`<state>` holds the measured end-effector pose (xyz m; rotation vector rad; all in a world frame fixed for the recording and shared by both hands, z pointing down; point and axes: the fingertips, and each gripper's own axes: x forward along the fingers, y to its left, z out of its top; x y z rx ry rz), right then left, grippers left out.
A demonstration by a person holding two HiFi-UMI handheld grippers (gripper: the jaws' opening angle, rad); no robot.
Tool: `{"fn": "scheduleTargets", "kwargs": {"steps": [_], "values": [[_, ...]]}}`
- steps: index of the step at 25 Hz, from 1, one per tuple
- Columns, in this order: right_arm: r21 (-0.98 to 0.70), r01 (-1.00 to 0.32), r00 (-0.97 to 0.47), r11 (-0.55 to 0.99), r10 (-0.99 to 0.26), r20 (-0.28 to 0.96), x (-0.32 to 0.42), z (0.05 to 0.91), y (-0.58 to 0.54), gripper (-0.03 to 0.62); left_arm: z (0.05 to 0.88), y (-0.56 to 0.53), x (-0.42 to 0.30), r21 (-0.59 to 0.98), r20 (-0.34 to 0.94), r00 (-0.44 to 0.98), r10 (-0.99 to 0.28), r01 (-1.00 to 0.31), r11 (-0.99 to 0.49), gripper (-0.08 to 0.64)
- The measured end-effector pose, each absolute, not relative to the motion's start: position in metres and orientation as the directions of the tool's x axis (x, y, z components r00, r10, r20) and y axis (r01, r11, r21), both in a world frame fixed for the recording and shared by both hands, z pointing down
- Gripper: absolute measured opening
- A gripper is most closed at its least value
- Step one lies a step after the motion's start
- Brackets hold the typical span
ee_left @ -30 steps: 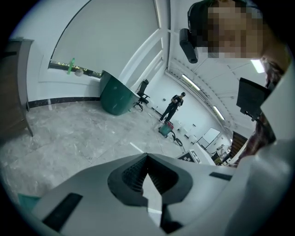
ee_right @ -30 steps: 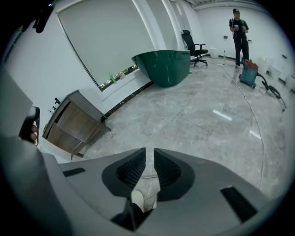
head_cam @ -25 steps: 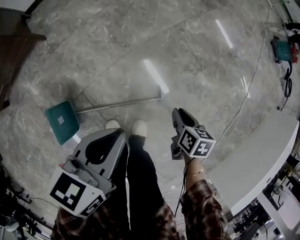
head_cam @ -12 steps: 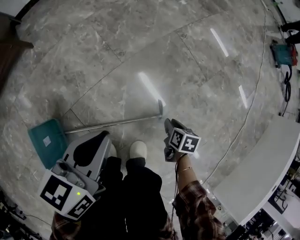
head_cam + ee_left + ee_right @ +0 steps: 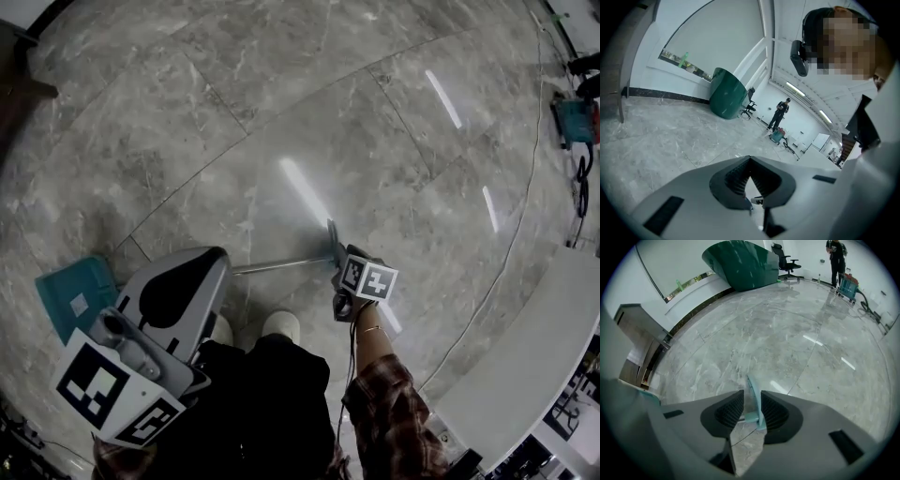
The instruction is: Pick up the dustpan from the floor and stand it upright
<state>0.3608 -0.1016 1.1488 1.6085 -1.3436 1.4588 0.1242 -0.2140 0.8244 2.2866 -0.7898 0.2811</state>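
**Item: dustpan** [image 5: 71, 296]. It lies flat on the grey marble floor [image 5: 234, 112]. The teal pan is at 9 o'clock from the person's white shoes [image 5: 281, 323]. The metal handle [image 5: 281, 265] runs toward 3 o'clock and ends in a teal grip [image 5: 753, 401].

**Right gripper** [image 5: 752, 398]. It points steeply down over the handle's end. The jaws have just been opening and stand apart, with the teal grip between them. The grip sits close against the right-hand pad, and a gap shows on the other side.

**Left gripper** [image 5: 749, 160]. It is held low at 7 o'clock in the head view. The jaws meet at the tips, with nothing between them.

**Surroundings.** A dark green curved counter [image 5: 740, 261] stands at 12 o'clock in the right gripper view. An office chair [image 5: 785, 261] is just beside it, and a person [image 5: 836, 256] stands at 1 o'clock.
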Motion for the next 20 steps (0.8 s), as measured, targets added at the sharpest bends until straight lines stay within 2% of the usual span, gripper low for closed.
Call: {"fn": "scheduleTargets", "kwargs": {"steps": [2, 6, 13, 20], "values": [[-0.195, -0.926, -0.103, -0.322, -0.283, 0.954, 0.358, 1.156, -0.107, 0.104, 0.830, -0.220, 0.128, 0.539, 0.391, 0.796, -0.462, -0.604, -0.587, 0.000], [-0.188, -0.959, -0.112, -0.211, -0.330, 0.937, 0.362, 1.189, -0.119, 0.104, 0.837, -0.226, 0.134, 0.528, 0.382, 0.800, -0.463, -0.600, -0.602, 0.000], [-0.115, -0.964, -0.056, -0.242, -0.239, 0.969, 0.372, 1.231, -0.094, 0.080, 0.837, -0.233, 0.127, 0.530, 0.368, 0.789, -0.492, -0.613, -0.585, 0.000], [-0.189, -0.947, -0.117, -0.260, -0.269, 0.956, 0.365, 1.203, -0.095, 0.074, 0.827, -0.227, 0.125, 0.515, 0.380, 0.785, -0.489, -0.618, -0.594, 0.000]]}}
